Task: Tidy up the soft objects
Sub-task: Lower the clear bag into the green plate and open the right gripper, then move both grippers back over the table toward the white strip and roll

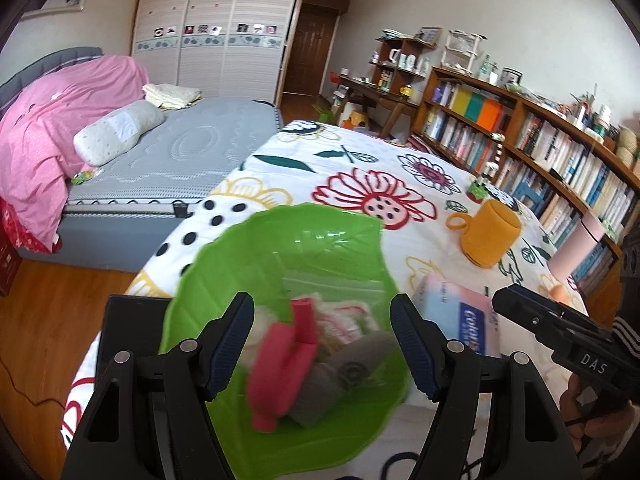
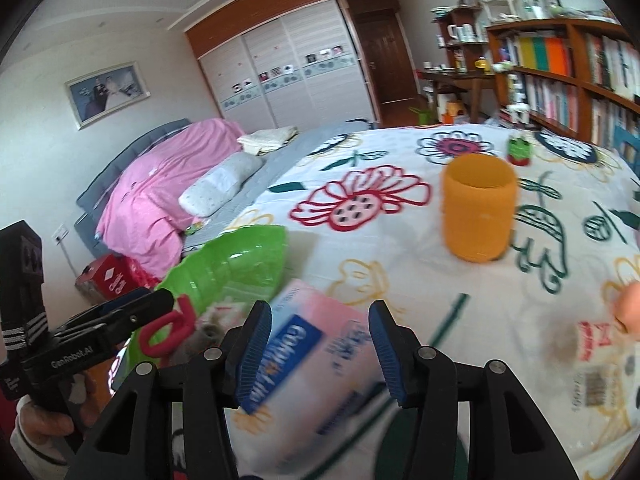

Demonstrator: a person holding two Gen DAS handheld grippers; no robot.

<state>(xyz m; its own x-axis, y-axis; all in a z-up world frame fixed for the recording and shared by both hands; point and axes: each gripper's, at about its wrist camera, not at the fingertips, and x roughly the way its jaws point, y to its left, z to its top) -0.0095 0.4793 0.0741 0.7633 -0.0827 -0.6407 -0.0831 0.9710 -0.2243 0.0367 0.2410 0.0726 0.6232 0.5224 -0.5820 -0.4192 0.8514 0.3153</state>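
A green leaf-shaped bowl sits on the flowered cloth near its left edge. Inside lie a red soft piece, a grey soft item and a white packet. My left gripper hangs open just above the bowl, fingers either side of the red piece. A pink and blue tissue pack lies right of the bowl. My right gripper is open with the pack between its fingers, not clamped. The pack also shows in the left wrist view.
An orange cup stands on the flowered cloth further back, a small red and green toy behind it. A white wrapped packet lies at the right. A bed is to the left, bookshelves to the right.
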